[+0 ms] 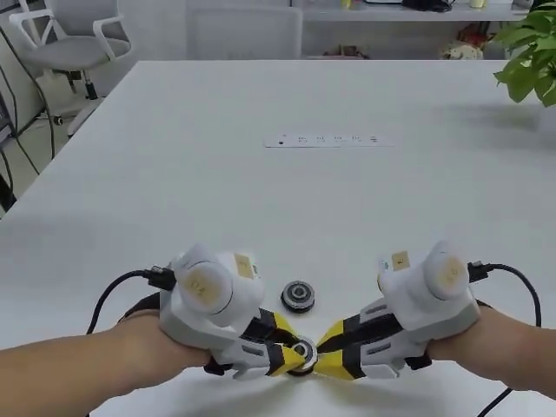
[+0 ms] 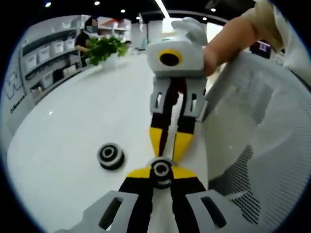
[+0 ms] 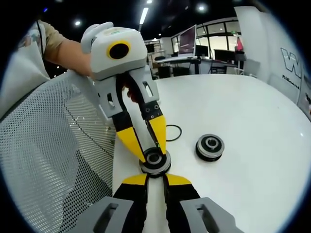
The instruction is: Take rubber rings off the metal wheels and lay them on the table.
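A metal wheel (image 1: 301, 354) with a black rubber ring sits near the table's front edge, held from both sides. My left gripper (image 1: 282, 358) is shut across this wheel (image 2: 161, 171), which lies between its yellow tips. My right gripper (image 1: 323, 358) comes from the opposite side, and its tips are closed on the near rim of the wheel (image 3: 155, 162), where the rubber ring sits. A second wheel (image 1: 298, 295) (image 2: 111, 155) (image 3: 210, 146), still with its ring, lies just beyond. One loose rubber ring (image 3: 172, 132) lies flat on the table.
The white table (image 1: 287, 200) stretches far ahead, with a flush socket strip (image 1: 326, 140) in its middle. A green plant (image 1: 530, 61) stands at the far right edge and an office chair (image 1: 74, 43) at the far left. A white mesh chair back (image 3: 53, 160) is close behind the grippers.
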Demonstrator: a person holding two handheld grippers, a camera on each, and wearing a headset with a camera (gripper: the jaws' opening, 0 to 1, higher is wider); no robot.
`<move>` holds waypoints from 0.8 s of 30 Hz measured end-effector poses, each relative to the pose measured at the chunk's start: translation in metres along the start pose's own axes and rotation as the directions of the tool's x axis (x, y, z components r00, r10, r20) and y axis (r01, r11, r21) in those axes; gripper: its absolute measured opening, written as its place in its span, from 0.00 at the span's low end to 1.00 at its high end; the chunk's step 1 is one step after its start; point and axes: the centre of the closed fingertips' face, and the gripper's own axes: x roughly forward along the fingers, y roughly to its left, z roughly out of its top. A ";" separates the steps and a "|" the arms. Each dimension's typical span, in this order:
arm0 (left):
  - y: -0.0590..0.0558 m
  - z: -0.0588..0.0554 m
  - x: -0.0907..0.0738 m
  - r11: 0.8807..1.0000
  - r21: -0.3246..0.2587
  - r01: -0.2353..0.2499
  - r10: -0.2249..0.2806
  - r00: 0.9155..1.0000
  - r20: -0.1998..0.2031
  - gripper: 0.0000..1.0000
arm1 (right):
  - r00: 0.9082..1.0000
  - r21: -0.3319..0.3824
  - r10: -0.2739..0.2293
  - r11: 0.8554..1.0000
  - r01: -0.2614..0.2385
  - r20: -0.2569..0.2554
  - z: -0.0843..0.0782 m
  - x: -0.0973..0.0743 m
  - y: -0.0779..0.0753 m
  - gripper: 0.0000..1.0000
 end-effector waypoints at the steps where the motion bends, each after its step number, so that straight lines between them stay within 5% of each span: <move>1: -0.001 0.000 0.000 1.000 0.001 -0.001 0.001 1.000 0.000 0.13 | 1.000 0.004 0.002 1.000 -0.002 -0.001 0.000 0.000 0.000 0.07; 11: -0.001 -0.001 -0.001 1.000 -0.001 -0.006 0.006 1.000 -0.001 0.13 | 1.000 0.060 -0.012 0.998 0.012 -0.003 -0.003 0.000 -0.005 0.01; 24: 0.000 -0.001 -0.001 1.000 0.017 -0.014 0.014 1.000 -0.015 0.13 | 0.998 0.278 -0.010 0.961 -0.005 0.055 -0.002 -0.005 -0.010 0.00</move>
